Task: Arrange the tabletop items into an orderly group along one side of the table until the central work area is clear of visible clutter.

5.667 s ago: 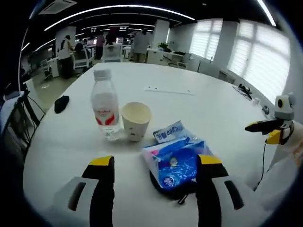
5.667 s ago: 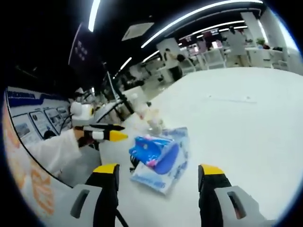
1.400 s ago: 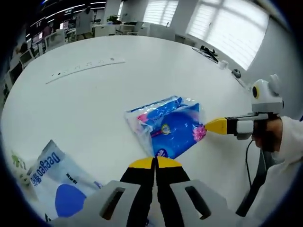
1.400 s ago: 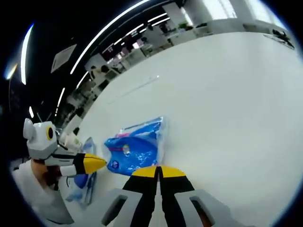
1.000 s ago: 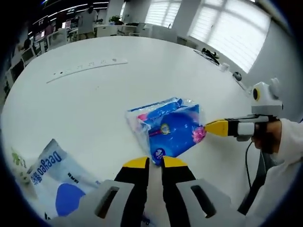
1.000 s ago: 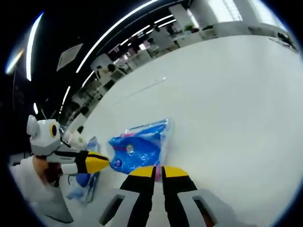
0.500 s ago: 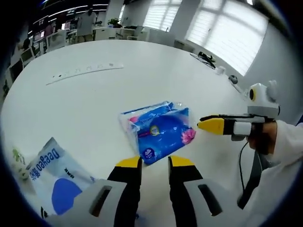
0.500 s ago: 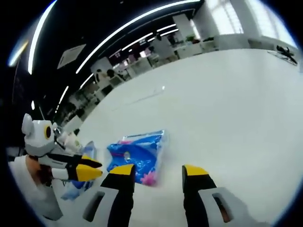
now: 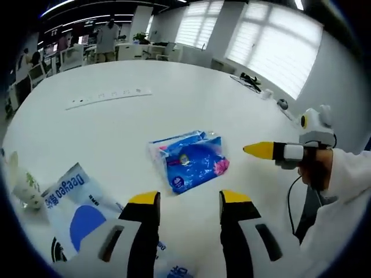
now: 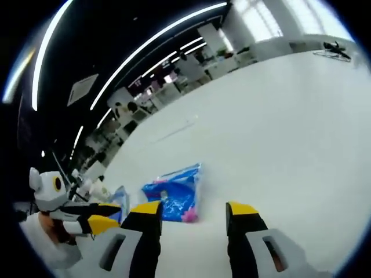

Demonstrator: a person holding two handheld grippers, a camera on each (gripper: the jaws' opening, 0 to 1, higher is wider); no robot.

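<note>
A blue tissue pack [image 9: 188, 162] lies flat on the white table [image 9: 174, 98], just beyond my left gripper [image 9: 190, 200], which is open with nothing between its jaws. A white and blue bag [image 9: 72, 202] lies to the left of that gripper, with a paper cup [image 9: 20, 184] beyond it. My right gripper [image 9: 258, 150] points in from the right, a little short of the pack. In the right gripper view the blue tissue pack [image 10: 174, 197] sits just past my open right gripper [image 10: 194, 209], and the left gripper [image 10: 103, 223] reaches in from the left.
A long white strip [image 9: 107, 97] lies farther out on the table. The table's edge runs near a person's white sleeve [image 9: 342, 191] on the right. Desks, chairs and people stand in the office behind. Cables [image 9: 252, 81] rest at the far rim.
Both grippers have gone from shut to open and drawn back from the blue tissue pack. The pack now lies free on the table.
</note>
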